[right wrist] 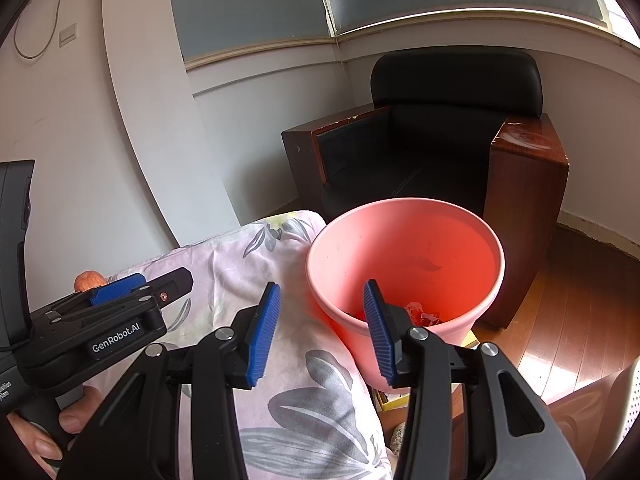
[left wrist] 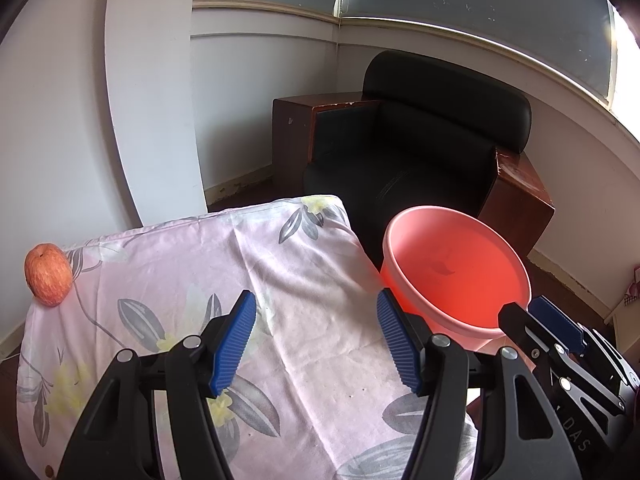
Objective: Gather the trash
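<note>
A pink plastic bin (left wrist: pixel 456 276) stands off the right edge of a table covered with a pink floral cloth (left wrist: pixel 224 280). In the right wrist view the bin (right wrist: pixel 404 248) holds some crumpled reddish scraps (right wrist: pixel 422 314) at its bottom. My left gripper (left wrist: pixel 316 340) is open and empty above the cloth. My right gripper (right wrist: pixel 320 332) is open and empty, level with the bin's near rim. A red apple (left wrist: pixel 48 274) sits at the table's far left corner; it also shows in the right wrist view (right wrist: pixel 90 279), partly hidden by the left gripper.
A black armchair (left wrist: pixel 420 148) with brown wooden sides stands behind the bin in the corner under the windows. White walls run along the left. Wooden floor (right wrist: pixel 568 320) lies to the right of the bin.
</note>
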`<state>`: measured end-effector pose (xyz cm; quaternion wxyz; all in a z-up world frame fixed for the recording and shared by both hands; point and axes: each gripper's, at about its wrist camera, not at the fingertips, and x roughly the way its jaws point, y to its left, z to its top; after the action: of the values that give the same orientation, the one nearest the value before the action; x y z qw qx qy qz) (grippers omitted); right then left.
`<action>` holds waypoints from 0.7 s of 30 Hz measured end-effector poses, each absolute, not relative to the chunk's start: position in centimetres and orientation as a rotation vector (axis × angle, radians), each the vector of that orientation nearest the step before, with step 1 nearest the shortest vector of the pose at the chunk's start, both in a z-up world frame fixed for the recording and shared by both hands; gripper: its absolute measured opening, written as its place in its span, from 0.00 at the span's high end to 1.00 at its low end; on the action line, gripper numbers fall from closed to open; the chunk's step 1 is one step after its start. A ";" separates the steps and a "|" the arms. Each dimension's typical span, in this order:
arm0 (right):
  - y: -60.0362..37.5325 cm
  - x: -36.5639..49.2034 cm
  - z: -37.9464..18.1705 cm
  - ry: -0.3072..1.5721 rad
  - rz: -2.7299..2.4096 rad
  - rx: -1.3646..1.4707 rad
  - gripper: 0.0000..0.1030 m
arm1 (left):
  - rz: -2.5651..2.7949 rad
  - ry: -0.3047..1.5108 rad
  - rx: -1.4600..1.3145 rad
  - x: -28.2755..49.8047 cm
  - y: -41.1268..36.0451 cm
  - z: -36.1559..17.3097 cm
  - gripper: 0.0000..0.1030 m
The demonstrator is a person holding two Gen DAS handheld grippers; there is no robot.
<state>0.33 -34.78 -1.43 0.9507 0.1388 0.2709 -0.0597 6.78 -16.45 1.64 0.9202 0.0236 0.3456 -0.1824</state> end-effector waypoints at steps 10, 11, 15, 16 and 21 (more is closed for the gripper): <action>-34.8 0.5 -1.7 0.559 -0.125 0.287 0.57 | -0.385 0.713 0.053 6.8 -16.7 1.5 0.40; -34.8 0.5 -1.7 0.560 -0.124 0.287 0.57 | -0.386 0.714 0.053 6.8 -16.7 1.5 0.40; -34.8 0.7 -2.0 0.563 -0.126 0.289 0.57 | -0.389 0.716 0.054 7.0 -16.8 1.4 0.40; -34.8 0.7 -2.0 0.563 -0.127 0.289 0.57 | -0.390 0.717 0.053 7.0 -16.8 1.4 0.40; -34.7 0.7 -2.3 0.570 -0.135 0.284 0.57 | -0.393 0.723 0.057 7.2 -16.9 1.2 0.40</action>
<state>0.72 -34.65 -2.26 0.9475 0.1397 0.2798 -0.0661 7.17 -16.88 1.19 0.9162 0.0277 0.3512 -0.1908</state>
